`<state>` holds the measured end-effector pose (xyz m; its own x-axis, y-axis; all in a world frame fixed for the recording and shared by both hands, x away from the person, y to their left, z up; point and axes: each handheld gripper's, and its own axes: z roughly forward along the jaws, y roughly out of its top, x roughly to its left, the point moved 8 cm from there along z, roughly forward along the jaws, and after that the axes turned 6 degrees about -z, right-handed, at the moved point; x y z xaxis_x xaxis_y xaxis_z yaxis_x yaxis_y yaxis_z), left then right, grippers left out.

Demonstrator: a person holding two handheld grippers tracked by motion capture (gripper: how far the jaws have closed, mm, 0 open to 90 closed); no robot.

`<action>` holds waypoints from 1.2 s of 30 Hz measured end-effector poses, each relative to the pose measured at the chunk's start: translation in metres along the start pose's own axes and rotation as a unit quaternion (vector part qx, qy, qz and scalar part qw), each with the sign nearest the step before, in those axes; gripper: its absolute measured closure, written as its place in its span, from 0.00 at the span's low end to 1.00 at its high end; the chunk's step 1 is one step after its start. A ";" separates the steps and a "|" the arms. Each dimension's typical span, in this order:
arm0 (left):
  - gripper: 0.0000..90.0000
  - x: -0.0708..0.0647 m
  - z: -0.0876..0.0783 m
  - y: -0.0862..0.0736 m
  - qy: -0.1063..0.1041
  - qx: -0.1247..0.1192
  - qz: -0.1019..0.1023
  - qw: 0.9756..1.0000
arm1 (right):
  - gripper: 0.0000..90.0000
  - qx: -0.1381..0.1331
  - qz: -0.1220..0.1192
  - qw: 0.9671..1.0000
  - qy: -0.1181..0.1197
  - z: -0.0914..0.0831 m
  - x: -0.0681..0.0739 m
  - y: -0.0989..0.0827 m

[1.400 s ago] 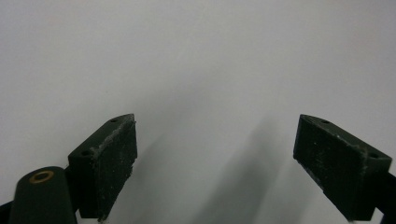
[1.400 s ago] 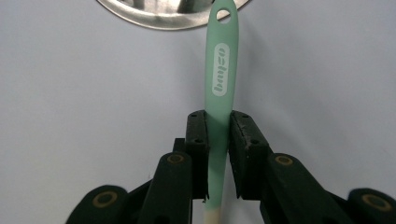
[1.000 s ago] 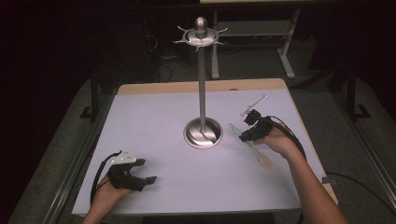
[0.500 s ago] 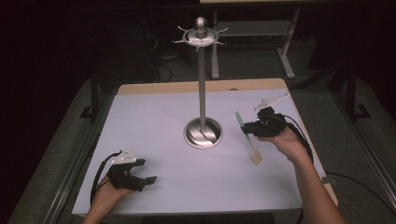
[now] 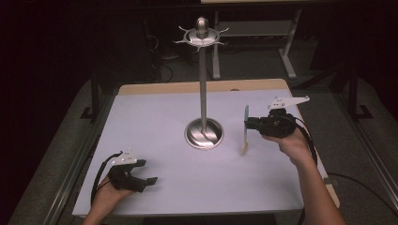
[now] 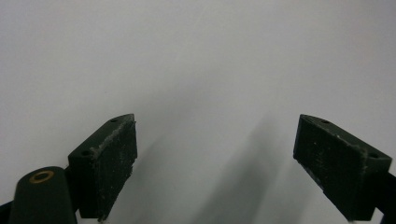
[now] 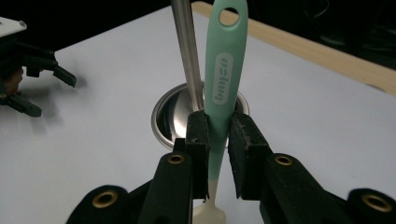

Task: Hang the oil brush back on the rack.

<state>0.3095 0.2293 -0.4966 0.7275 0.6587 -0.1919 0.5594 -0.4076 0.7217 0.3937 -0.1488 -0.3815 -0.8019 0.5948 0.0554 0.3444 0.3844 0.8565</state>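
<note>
Now the spatula is lifted, ready to hang on the stand.

Right gripper is clamped on the mint-handled spatula, held upright at about 3 o'clock of the stand, clear of the table. Next, I judge, the handle's hole must rise to a hook on the crown. Left gripper rests at 7 o'clock, jaws wide, empty. Hook tips are small against the dark; the spatula's blade is cut off in the right gripper view.
</note>
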 end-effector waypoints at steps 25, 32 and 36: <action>0.15 0.000 0.000 0.000 0.001 0.000 0.000 1.000 | 0.87 -0.067 -0.003 0.998 0.017 -0.017 0.002 0.029; 0.15 0.000 0.000 0.001 0.000 0.000 0.002 1.000 | 0.87 -0.072 -0.013 0.997 0.014 -0.025 0.003 0.054; 0.15 -0.001 0.000 0.001 0.000 -0.002 0.000 1.000 | 0.87 -0.073 -0.020 0.997 0.015 -0.029 0.002 0.068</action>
<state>0.3094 0.2284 -0.4959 0.7275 0.6585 -0.1926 0.5584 -0.4051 0.7239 0.4012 -0.1417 -0.3080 -0.8283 0.5592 0.0330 0.2383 0.2985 0.9242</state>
